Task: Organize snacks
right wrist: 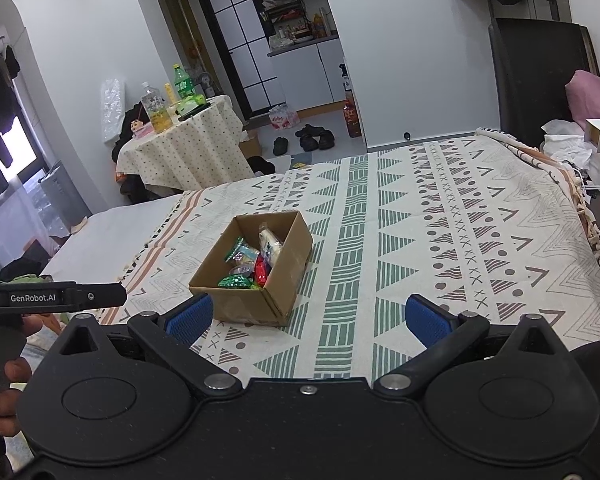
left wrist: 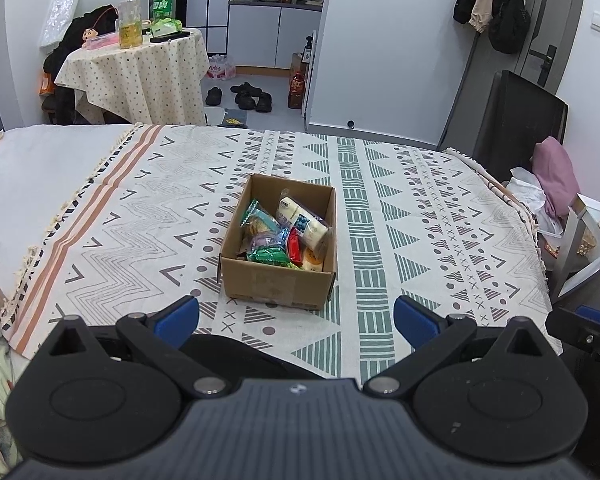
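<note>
Snacks [left wrist: 284,236] in bright wrappers fill an open cardboard box [left wrist: 278,284] resting on a patterned blanket [left wrist: 420,216] over a bed, while the left gripper [left wrist: 296,320] and right gripper [right wrist: 308,316] hover nearby, jaws wide apart, empty.

Patterned blanket [left wrist: 420,216]; bottles [left wrist: 130,18], perhaps oil.

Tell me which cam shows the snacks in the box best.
Left wrist: it looks down into the cardboard box, so most snacks are visible. In the right wrist view the box is angled and its wall hides part of them.
</note>
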A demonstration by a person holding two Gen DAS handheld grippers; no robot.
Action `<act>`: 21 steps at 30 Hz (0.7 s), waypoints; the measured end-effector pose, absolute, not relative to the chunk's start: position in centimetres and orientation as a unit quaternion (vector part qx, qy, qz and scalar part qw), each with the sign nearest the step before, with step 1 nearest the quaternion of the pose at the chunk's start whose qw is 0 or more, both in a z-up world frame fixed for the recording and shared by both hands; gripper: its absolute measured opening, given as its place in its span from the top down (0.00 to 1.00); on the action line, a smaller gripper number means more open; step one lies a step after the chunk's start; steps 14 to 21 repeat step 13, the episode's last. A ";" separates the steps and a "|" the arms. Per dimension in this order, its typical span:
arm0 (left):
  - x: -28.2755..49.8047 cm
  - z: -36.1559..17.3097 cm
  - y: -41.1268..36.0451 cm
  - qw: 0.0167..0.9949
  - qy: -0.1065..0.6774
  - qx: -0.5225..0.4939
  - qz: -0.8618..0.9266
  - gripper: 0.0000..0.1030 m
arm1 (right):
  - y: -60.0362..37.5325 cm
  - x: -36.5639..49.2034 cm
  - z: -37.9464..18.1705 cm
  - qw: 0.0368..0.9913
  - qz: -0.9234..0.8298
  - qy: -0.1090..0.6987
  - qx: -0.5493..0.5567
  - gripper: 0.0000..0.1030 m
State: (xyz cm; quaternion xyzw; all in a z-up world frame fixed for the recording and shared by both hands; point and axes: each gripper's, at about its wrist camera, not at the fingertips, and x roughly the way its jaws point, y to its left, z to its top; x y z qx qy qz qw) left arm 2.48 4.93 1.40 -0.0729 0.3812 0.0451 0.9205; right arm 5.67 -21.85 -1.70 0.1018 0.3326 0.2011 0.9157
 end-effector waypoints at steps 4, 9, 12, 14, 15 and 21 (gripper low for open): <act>2.3 1.3 4.9 0.920 0.382 -0.073 0.045 0.00 | -21.9 5.6 -1.8 0.915 0.203 0.333 0.100 0.00; 2.3 1.3 4.6 0.921 0.381 -0.070 0.043 0.00 | -22.3 5.8 -2.0 0.915 0.198 0.335 0.105 0.00; 2.5 1.2 4.4 0.920 0.383 -0.068 0.042 0.00 | -22.5 5.8 -2.1 0.915 0.197 0.335 0.107 0.00; 2.5 1.1 4.3 0.920 0.384 -0.066 0.041 0.00 | -22.4 5.8 -2.1 0.915 0.197 0.334 0.107 0.00; 2.5 1.1 4.3 0.920 0.384 -0.066 0.041 0.00 | -22.4 5.8 -2.1 0.915 0.197 0.334 0.107 0.00; 2.5 1.1 4.3 0.920 0.384 -0.066 0.041 0.00 | -22.4 5.8 -2.1 0.915 0.197 0.334 0.107 0.00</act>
